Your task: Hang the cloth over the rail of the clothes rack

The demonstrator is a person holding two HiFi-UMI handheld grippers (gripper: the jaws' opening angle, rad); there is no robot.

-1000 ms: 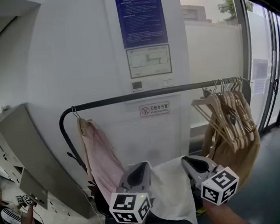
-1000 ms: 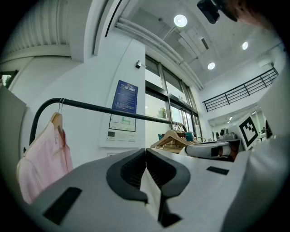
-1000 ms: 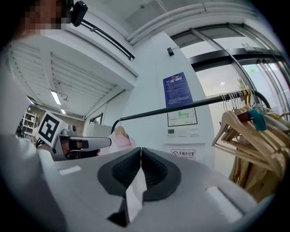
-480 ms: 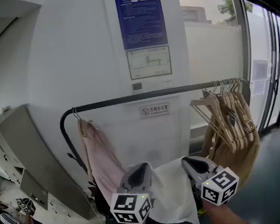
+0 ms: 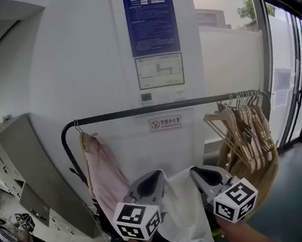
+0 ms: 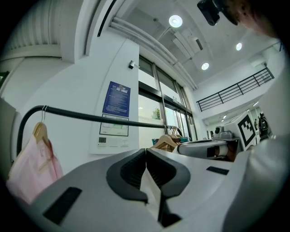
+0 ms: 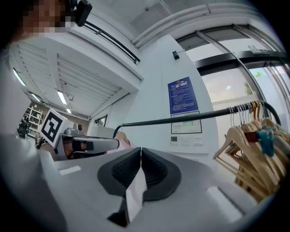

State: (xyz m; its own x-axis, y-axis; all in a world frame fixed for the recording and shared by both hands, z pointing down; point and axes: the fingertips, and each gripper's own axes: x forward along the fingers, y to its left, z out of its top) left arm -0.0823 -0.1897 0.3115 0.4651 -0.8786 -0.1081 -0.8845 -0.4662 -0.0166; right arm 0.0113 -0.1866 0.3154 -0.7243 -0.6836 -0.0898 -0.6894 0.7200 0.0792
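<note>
White-walled entrance space is recorded, with a plain white wall (image 5: 77, 71) behind the rack and tall glass doors (image 5: 290, 78) at the right. A blue printed notice sheet (image 5: 151, 22) and a small white sign (image 5: 165, 123) are fixed to the wall. A grey metal cabinet (image 5: 28, 167) is seen leaning at the left.

The black metal rail of the clothes rack (image 5: 155, 108) runs across the middle of the head view. A pale pink garment on a hanger (image 5: 106, 175) is hung at its left end. A bunch of bare wooden hangers (image 5: 245, 130) is crowded at its right end, with what appears to be a tan garment (image 5: 263, 179) below them; the view there is too distorted to be sure.

The white cloth (image 5: 183, 205) is held spread between both tools, below and in front of the rail, clear of it, its lower edge hanging free.

The left hand-held gripper (image 5: 155, 176) is closed on the cloth's left upper edge; in the left gripper view a white fold is pinched between jaws that meet. The right hand-held gripper (image 5: 194, 172) is likewise clamped on the right upper edge, with a white strip caught between closed jaws. The cloth has not been laid over the rail.
</note>
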